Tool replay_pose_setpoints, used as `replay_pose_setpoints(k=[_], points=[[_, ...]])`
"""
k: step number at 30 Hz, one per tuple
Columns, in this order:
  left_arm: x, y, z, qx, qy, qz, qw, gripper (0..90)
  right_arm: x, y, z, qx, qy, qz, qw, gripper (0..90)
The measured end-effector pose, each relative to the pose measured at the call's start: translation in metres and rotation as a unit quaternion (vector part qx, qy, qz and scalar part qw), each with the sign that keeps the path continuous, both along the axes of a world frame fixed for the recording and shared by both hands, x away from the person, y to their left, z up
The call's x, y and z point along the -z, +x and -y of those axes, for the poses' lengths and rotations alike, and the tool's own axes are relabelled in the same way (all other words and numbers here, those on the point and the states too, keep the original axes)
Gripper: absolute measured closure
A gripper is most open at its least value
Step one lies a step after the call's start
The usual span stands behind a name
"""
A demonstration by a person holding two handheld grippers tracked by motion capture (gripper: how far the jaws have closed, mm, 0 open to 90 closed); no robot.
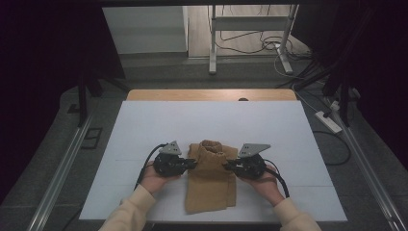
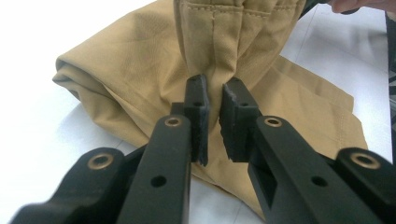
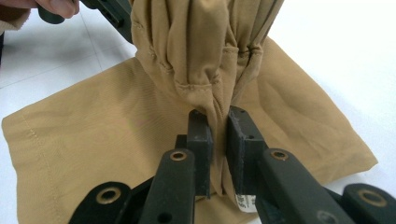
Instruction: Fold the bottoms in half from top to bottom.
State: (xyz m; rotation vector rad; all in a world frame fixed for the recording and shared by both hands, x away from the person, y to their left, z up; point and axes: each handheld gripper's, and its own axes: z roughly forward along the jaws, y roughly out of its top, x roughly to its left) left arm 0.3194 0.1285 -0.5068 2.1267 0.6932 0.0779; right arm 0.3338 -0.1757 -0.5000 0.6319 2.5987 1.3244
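High view: tan garment (image 1: 210, 180) folded on white surface (image 1: 144, 130); left claw (image 1: 192, 163) and right claw (image 1: 226, 166) each pinch bunched fabric, jaws nearly closed.

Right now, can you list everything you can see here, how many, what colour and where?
Garment: one, tan fabric, folded on the near middle of the board, its far part pinched up from both sides.
Board: one, white, covering most of the table.
Table: one, wooden edge showing at the far side.
Stand: one, white metal frame, on the floor beyond the table.
Power strip: one, white, floor at right.
Left tool: black, shut on the garment's left side.
Right tool: black, shut on its right side.
Sleeves: two, cream, bottom edge.
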Motion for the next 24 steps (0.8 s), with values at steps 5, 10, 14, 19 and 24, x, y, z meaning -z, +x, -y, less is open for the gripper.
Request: replay_pose_setpoints(k=[5, 10, 14, 19, 24], points=[[0.001, -0.003, 0.001, 0.001, 0.002, -0.001, 1.0, 80.3, 0.001, -0.004, 0.001, 0.0, -0.001, -0.003, 1.0, 78.7], [0.002, -0.006, 0.0, 0.0, 0.001, 0.0, 1.0, 78.6, 0.001, -0.008, 0.002, -0.002, 0.0, -0.001, 1.0, 76.8], [0.003, -0.008, 0.0, 0.001, 0.001, 0.002, 1.0, 76.4, 0.001, -0.012, 0.003, -0.002, 0.0, -0.001, 1.0, 75.2], [0.004, -0.011, 0.001, 0.002, 0.002, 0.002, 1.0, 75.2, 0.002, -0.016, 0.004, -0.004, 0.001, -0.004, 1.0, 72.2], [0.003, -0.017, -0.003, -0.006, 0.0, 0.003, 1.0, 64.0, 0.002, -0.021, 0.008, -0.004, 0.005, -0.016, 0.9999, 59.5]])
